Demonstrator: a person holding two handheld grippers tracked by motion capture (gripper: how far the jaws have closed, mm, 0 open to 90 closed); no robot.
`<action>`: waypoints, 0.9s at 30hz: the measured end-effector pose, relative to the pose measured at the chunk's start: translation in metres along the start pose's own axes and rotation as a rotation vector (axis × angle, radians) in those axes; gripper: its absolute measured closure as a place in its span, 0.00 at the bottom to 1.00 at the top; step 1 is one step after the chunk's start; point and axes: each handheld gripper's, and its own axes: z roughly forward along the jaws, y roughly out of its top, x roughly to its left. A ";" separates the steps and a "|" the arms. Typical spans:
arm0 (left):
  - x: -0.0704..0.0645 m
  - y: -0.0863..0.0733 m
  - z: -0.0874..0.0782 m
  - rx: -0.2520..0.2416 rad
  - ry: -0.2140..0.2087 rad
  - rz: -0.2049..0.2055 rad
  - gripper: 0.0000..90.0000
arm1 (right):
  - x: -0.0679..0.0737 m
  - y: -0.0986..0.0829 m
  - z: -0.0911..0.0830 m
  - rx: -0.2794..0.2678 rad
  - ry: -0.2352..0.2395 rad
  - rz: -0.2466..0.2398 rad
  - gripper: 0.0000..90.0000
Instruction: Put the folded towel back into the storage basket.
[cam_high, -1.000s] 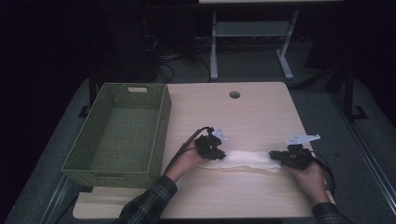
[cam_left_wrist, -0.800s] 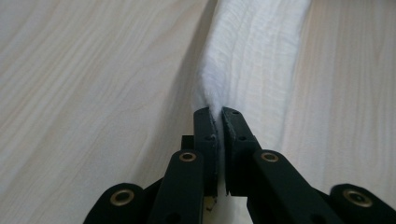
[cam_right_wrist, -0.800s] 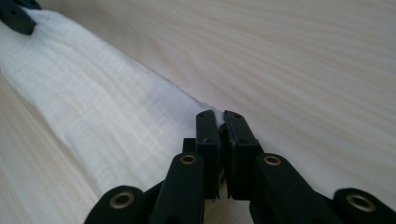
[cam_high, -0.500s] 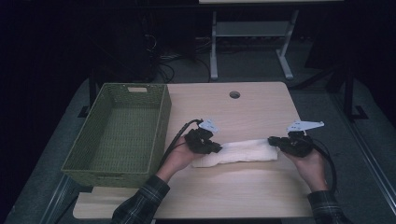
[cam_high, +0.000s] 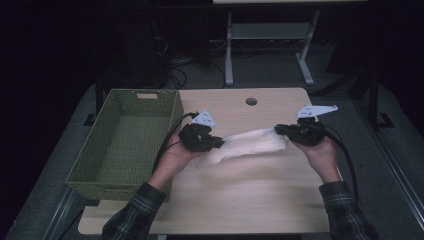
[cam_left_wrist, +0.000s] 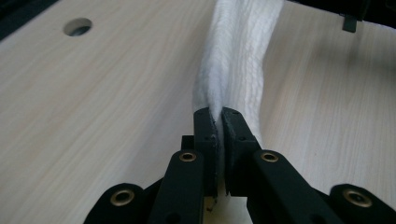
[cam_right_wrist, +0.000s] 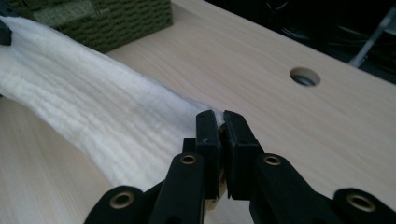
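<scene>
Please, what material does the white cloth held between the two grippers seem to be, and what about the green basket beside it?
The white cloth looks like soft woven cotton, maybe terry: fine ribbed rows, fuzzy matte surface, and it sags between the left gripper and the right gripper. The green rectangular basket shows a regular woven pattern with a matte finish; whether it is plastic, paper cord or dyed fibre stays unclear.

The basket (cam_high: 125, 142) sits at the worktop's (cam_high: 260, 200) left edge. Right of it, the towel (cam_high: 245, 145) stretches between left gripper (cam_high: 217, 142) and right gripper (cam_high: 280, 131).
</scene>
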 end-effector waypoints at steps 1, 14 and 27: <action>0.000 0.000 0.000 0.000 0.000 0.000 0.95 | 0.001 0.005 0.002 -0.004 0.005 -0.008 0.95; 0.019 -0.004 -0.068 -0.037 0.090 -0.008 0.95 | 0.023 0.068 0.026 -0.032 0.052 -0.084 0.95; 0.036 -0.034 -0.123 -0.039 0.179 -0.048 0.95 | 0.054 0.121 0.069 -0.040 0.118 -0.148 0.95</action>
